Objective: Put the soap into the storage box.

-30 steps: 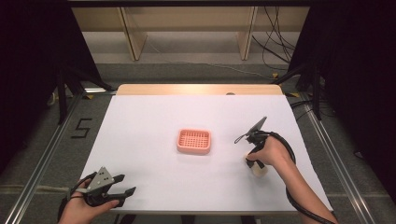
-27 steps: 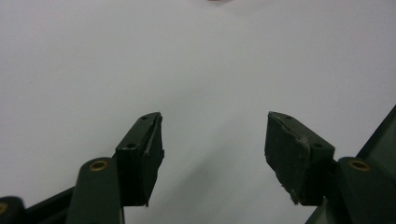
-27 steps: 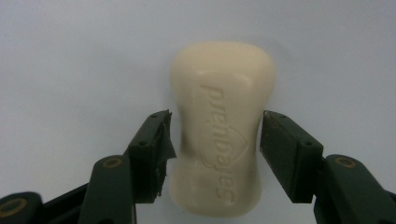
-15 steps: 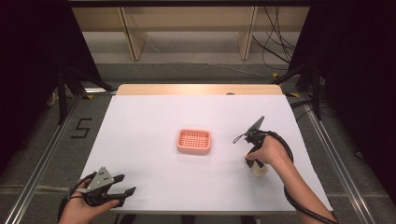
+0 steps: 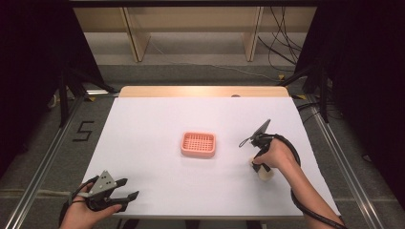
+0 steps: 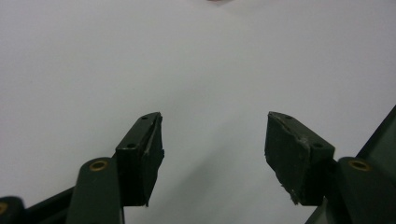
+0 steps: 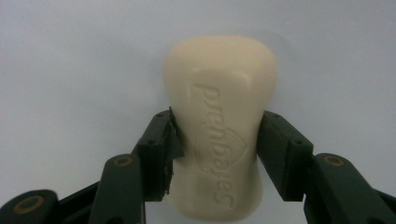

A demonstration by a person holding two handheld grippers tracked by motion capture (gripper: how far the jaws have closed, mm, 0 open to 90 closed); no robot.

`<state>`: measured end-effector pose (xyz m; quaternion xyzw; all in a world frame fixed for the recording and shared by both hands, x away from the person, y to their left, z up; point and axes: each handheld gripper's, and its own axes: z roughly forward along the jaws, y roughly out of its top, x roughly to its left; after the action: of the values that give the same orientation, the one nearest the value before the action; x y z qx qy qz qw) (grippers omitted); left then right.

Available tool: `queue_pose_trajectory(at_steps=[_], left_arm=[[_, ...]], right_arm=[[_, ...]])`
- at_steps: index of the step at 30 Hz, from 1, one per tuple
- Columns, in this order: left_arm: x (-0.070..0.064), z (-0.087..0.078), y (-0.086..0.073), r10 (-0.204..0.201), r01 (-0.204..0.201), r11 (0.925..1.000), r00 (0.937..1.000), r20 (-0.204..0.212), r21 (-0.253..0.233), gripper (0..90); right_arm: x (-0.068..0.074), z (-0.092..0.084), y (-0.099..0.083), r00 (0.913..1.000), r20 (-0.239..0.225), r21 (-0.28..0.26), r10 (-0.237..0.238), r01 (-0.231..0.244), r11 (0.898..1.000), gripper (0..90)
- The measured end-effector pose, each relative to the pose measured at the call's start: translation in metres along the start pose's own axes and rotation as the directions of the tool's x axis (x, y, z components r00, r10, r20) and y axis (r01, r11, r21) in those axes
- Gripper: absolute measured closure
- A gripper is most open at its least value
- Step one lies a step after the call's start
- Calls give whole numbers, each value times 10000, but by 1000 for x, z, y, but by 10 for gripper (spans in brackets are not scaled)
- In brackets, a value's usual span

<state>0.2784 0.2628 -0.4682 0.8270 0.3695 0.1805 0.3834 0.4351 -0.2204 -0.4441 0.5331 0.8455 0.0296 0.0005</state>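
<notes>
From above, the cream soap bar (image 5: 264, 173) at the lower right of the white counter (image 5: 153, 124) is half hidden under the right hand (image 5: 274, 156). The right gripper (image 7: 217, 140) view shows it pinched at its waist between both jaws, stamped lettering up. The left gripper (image 6: 212, 140), lower left, gapes over bare counter. A pink tray (image 5: 198, 144) sits mid-frame.

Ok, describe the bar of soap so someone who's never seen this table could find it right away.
Start at the white table and find the pink tray in its middle. Look to the tray's right and nearer the person, where the right claw closes around a soap bar. It is cream, waisted in shape, with lettering pressed into its face.
</notes>
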Motion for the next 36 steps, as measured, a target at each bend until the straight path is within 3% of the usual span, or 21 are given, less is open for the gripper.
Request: queue_pose_trajectory(at_steps=[7, 8, 9, 10, 15, 16, 18, 21, 25, 27, 31, 33, 34, 36], left_arm=[[0, 0, 0, -26, 26, 10000, 10000, 84, 22, 364], [-1, 1, 0, -239, 239, 9997, 9997, 107, -53, 364], [-1, 1, 0, -117, 118, 9999, 9999, 95, -67, 364], [-2, 1, -1, -367, 368, 9993, 9992, 143, -91, 364], [-2, 1, -1, -365, 366, 9993, 9992, 177, -76, 364], [-2, 1, -1, -352, 354, 9993, 9992, 171, -79, 364], [0, 1, 0, -141, 142, 9999, 9998, 140, -62, 364], [0, 1, 0, -132, 133, 9999, 9999, 108, -27, 364], [0, 1, 0, -130, 131, 9999, 9998, 123, -52, 363], [0, 1, 0, -138, 138, 9999, 9998, 119, -69, 364], [0, 1, 0, -140, 141, 9999, 9998, 119, -64, 364], [0, 1, 0, -139, 140, 9999, 9998, 116, -65, 364], [-2, 1, -1, -362, 363, 9993, 9992, 149, -73, 364], [-1, 1, -1, -319, 320, 9995, 9994, 133, -74, 363]], right_arm=[[-4, -1, -5, 9991, -296, -132, -288, 284, 9995, 495], [-4, -1, -5, 9989, -328, -180, -342, 337, 9993, 495], [-3, -1, -6, 9986, -234, -364, -474, 466, 9983, 496], [-3, -1, -7, 9978, -215, -431, -625, 615, 9972, 496], [-2, -4, -11, 9930, -148, -670, -1170, 1158, 9910, 496], [-1, -5, -12, 9957, -78, -702, -926, 918, 9933, 496], [0, -7, -14, 9960, 0, -623, -891, 890, 9941, 497], [2, -9, -17, 9951, -147, -1012, -978, 958, 9902, 497], [2, -11, -19, 9947, -104, -1073, -1024, 1007, 9891, 497], [2, -11, -21, 9949, 2, -1368, -1005, 996, 9856, 497], [1, -14, -23, 9960, -67, -1595, -892, 870, 9833, 497], [1, -15, -25, 9960, -129, -2039, -888, 843, 9753, 497], [0, -17, -25, 9947, -368, -2063, -957, 861, 9747, 497], [1, -18, -26, 9968, -233, -2034, -759, 696, 9766, 497]])
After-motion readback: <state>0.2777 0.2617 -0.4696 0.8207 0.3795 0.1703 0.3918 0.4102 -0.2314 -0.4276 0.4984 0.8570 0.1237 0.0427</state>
